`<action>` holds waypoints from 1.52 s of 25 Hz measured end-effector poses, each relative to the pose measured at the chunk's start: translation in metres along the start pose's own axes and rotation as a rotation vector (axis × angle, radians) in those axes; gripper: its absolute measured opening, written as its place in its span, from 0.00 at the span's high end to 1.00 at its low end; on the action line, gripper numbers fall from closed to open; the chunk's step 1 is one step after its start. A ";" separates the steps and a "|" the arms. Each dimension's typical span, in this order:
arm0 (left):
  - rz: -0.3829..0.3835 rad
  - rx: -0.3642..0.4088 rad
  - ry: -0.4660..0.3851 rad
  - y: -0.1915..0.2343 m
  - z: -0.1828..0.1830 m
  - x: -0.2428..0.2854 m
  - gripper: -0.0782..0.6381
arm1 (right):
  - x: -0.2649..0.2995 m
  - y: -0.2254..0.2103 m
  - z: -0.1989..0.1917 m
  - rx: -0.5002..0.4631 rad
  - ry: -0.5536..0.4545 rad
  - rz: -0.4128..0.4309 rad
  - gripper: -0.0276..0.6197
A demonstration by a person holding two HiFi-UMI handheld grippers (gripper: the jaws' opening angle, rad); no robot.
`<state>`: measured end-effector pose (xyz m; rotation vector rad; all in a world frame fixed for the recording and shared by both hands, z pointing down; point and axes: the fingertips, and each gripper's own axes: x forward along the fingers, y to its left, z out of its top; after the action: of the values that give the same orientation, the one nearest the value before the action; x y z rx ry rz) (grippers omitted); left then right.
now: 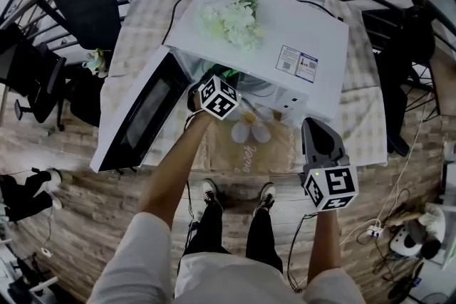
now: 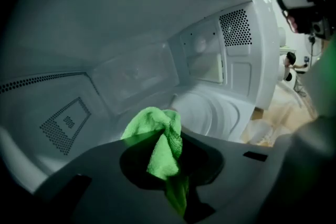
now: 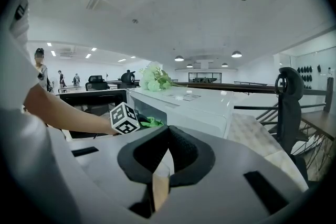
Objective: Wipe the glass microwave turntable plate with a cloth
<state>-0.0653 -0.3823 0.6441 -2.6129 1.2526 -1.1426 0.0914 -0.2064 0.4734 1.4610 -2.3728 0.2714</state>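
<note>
The round glass turntable plate lies on the floor of the white microwave oven, whose dark-windowed door stands open. It shows only as a pale disc at the wide-angle edge, so its outline is my best reading. The left gripper reaches into the cavity, its jaws clamped on a bunched bright green cloth. The cloth hangs just beside the plate, and I cannot tell whether it touches the glass. The right gripper waits outside in front of the oven, jaws together with nothing between them. I judge the wiping to be barely started at best. The cloth is in place, but the strokes across the plate are largely left to do.
</note>
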 end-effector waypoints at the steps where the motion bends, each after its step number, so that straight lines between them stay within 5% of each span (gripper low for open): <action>1: -0.025 -0.010 -0.003 -0.006 0.003 0.000 0.81 | 0.001 0.000 0.000 -0.002 -0.003 0.003 0.94; 14: -0.217 -0.118 -0.015 -0.085 0.040 0.001 0.81 | 0.000 0.003 -0.005 -0.009 -0.009 0.032 0.94; 19: -0.385 -0.224 -0.151 -0.107 0.075 -0.004 0.81 | -0.003 0.003 -0.009 -0.001 -0.015 0.034 0.94; 21: -0.337 -0.211 -0.213 -0.094 0.082 -0.007 0.81 | -0.004 0.003 -0.010 -0.006 -0.015 0.033 0.94; 24: -0.122 -0.088 -0.238 -0.052 0.076 -0.008 0.81 | -0.006 0.000 -0.014 -0.012 -0.007 0.021 0.94; 27: 0.080 0.017 -0.177 -0.004 0.057 -0.005 0.81 | -0.009 -0.005 -0.018 -0.012 0.005 0.002 0.94; 30: 0.199 0.062 -0.085 0.039 0.032 0.006 0.81 | -0.011 -0.009 -0.023 -0.028 0.017 -0.016 0.94; 33: 0.226 0.116 -0.025 0.059 0.020 0.018 0.81 | -0.011 -0.011 -0.031 -0.032 0.025 -0.020 0.94; 38: 0.095 0.091 -0.030 0.031 0.021 0.031 0.81 | -0.009 -0.019 -0.040 -0.023 0.042 -0.042 0.94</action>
<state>-0.0603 -0.4297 0.6377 -2.4680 1.2722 -1.1129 0.1191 -0.1944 0.5071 1.4777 -2.3018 0.2608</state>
